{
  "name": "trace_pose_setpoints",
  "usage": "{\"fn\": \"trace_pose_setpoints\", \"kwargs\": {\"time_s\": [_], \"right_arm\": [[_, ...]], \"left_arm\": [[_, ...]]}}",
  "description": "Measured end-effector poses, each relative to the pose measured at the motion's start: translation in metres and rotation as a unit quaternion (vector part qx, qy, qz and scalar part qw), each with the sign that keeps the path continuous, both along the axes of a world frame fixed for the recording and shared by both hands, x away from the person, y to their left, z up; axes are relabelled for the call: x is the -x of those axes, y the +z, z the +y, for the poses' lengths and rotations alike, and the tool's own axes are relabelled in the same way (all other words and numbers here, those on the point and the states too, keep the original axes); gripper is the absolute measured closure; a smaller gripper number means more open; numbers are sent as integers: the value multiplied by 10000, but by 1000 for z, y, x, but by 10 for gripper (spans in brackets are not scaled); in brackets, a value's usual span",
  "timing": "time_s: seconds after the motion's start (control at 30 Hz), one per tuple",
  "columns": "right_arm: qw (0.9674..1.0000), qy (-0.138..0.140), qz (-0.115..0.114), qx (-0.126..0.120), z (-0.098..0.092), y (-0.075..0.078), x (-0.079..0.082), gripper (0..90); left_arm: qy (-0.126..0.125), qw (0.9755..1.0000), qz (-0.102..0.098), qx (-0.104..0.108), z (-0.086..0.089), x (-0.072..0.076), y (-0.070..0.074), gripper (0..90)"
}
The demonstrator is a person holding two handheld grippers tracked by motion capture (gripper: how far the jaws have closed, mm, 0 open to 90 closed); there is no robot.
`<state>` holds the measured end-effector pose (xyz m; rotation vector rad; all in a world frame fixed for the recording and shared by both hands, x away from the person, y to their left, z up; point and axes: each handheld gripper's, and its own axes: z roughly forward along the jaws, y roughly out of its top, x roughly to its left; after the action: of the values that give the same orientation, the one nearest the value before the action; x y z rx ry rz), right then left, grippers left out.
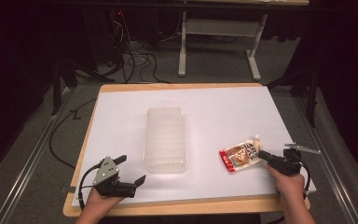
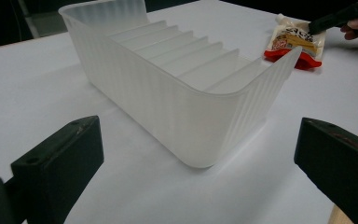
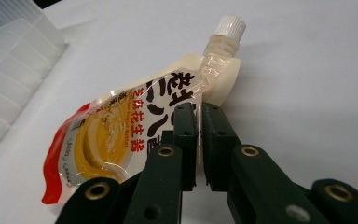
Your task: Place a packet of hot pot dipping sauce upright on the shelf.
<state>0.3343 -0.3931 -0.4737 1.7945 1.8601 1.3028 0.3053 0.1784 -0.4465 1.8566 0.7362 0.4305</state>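
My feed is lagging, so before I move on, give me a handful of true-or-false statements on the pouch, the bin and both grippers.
1. The right gripper is shut on the spouted pouch. True.
2. The pouch lies inside the clear plastic bin. False: it lies on the white table sheet, to the right of the bin in the high view.
3. The left gripper is open and holds nothing. True.
4. The pouch's white cap is off. False: it is on the spout.
5. The bin holds several items. False: its ribbed floor is bare.
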Motion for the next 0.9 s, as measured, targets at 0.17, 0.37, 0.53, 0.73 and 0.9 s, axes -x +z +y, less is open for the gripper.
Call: {"fn": "trace_pose_setpoints", "kwargs": {"time_s": [0.17,0.37,0.53,0.73,0.9], "right_arm": [[9991,101,-388,143,6,11,4,890],[9944,348,-978,182,16,26,11,893],[9887,575,-1364,255,29,42,16,899],[9810,839,-1726,293,51,56,23,900],[9767,1005,-1867,331,65,62,26,900]], "left_arm": [[-5,10000,-4,-6,0,0,0,18],[8,10000,-32,0,0,1,1,18],[-2,10000,-22,-17,-1,1,0,21],[6,10000,-49,-6,0,1,1,21],[8,10000,-64,-6,0,2,1,21]]}}
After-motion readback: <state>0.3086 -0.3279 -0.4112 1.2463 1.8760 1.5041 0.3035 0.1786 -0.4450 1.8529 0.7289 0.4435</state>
